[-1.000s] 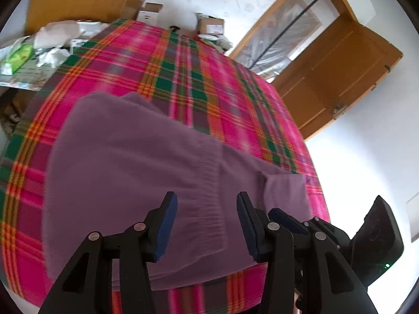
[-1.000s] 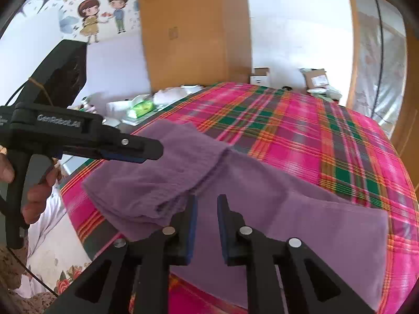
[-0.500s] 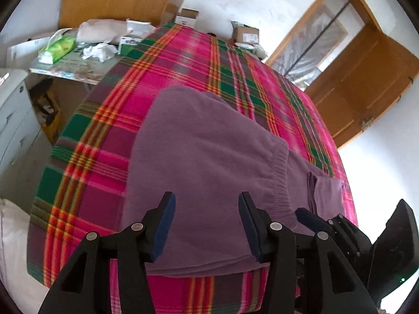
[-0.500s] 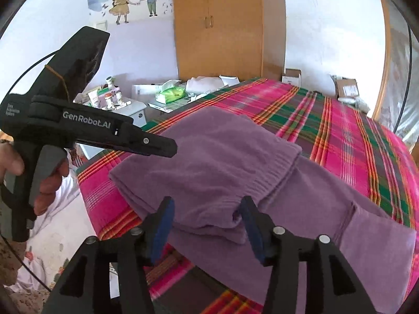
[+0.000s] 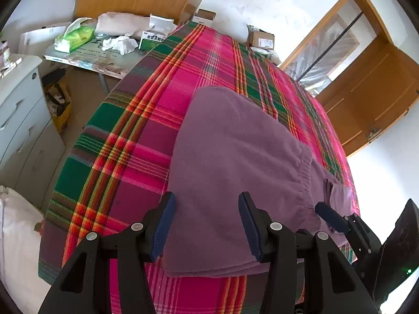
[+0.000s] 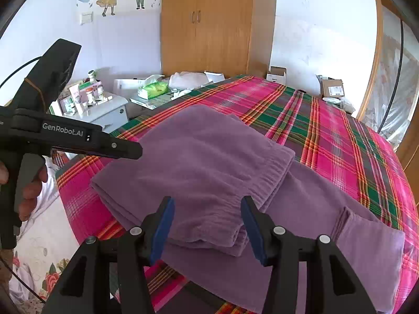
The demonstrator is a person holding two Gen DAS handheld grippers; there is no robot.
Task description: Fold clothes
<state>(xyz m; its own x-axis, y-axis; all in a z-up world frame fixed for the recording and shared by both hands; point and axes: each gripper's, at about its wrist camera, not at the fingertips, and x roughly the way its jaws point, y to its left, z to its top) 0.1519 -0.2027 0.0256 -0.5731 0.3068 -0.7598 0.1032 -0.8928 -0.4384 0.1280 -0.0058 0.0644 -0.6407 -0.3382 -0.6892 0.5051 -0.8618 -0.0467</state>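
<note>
- The right gripper [image 6: 208, 226] stands with its jaws apart; they have just been opening, and the ribbed hem of the purple garment [image 6: 199, 162] lies below and between them with neither blue pad pressing on it.
- The left gripper [image 5: 207, 225] is likewise open and empty, its pads hanging over the near edge of the same cloth, not clamped on it.
- The garment sits in the lower middle of both frames, on the plaid bedspread [image 5: 209, 60], close to the bed's near edge.
- Progress, as I judge it: one fold is done, since a doubled upper layer with a gathered, elastic-looking band lies across a flat lower layer. A free flap reaches toward the lower right of the right wrist frame, so at least one more fold seems left.
- The cloth looks soft, matt and fleecy, thick enough to hold rounded edges; which kind of garment it is I cannot tell for sure.
- The bedspread is a woven check of pink, green and orange, smooth and taut.
- Further out, a wooden wardrobe [image 6: 207, 23] fills the upper middle and a cluttered side table [image 5: 91, 57] the upper left of the left wrist frame.
</note>
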